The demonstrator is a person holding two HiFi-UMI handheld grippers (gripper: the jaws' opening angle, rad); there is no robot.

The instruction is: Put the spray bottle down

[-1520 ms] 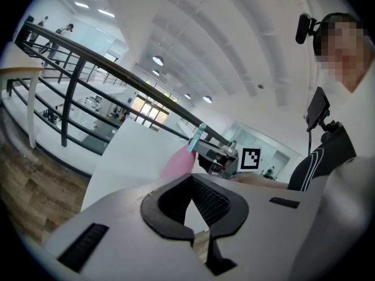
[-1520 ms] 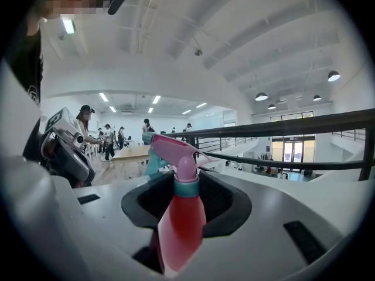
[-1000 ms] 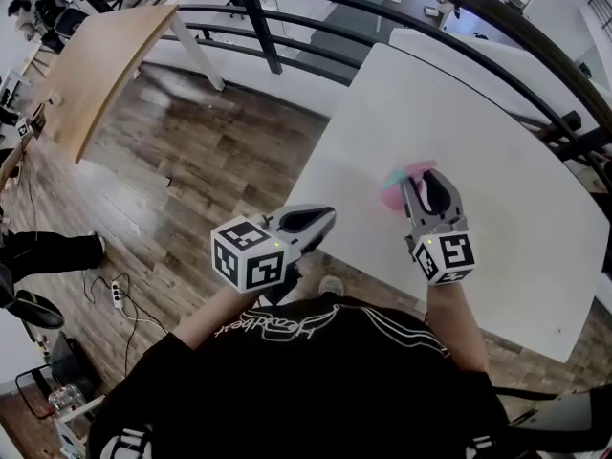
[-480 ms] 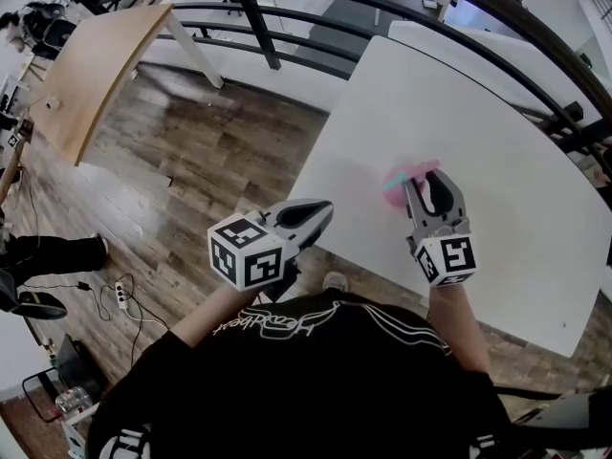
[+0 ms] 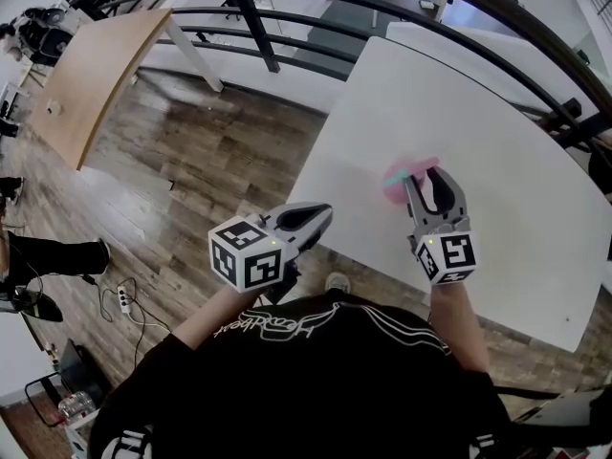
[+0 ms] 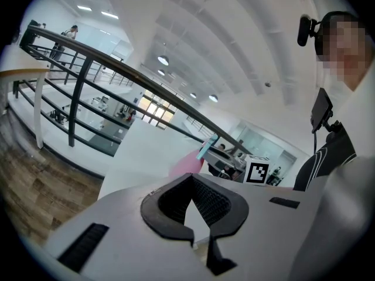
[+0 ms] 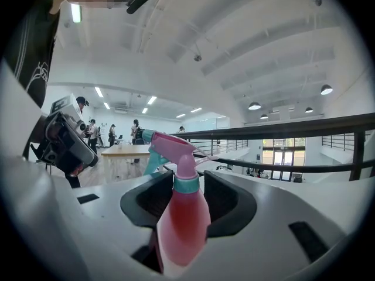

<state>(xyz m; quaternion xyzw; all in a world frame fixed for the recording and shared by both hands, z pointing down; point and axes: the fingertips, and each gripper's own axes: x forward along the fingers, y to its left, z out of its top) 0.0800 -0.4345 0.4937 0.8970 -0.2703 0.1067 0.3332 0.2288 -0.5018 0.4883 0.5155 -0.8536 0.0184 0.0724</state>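
A pink spray bottle [image 5: 405, 178] with a teal collar and trigger stands upright between the jaws of my right gripper [image 5: 426, 182], over the near part of the white table [image 5: 497, 132]. In the right gripper view the bottle [image 7: 180, 215] fills the gap of the right gripper [image 7: 186, 199], which is shut on it. I cannot tell if the bottle's base touches the table. My left gripper [image 5: 323, 217] hangs shut and empty at the table's near left edge, to the left of the bottle. The left gripper [image 6: 199, 242] points toward the pink bottle [image 6: 186, 161].
A dark metal railing [image 5: 287, 12] runs behind the table. A wooden table [image 5: 96, 65] stands at the far left on the plank floor, and a power strip [image 5: 120, 298] lies on the floor. Another white table [image 5: 459, 51] lies beyond.
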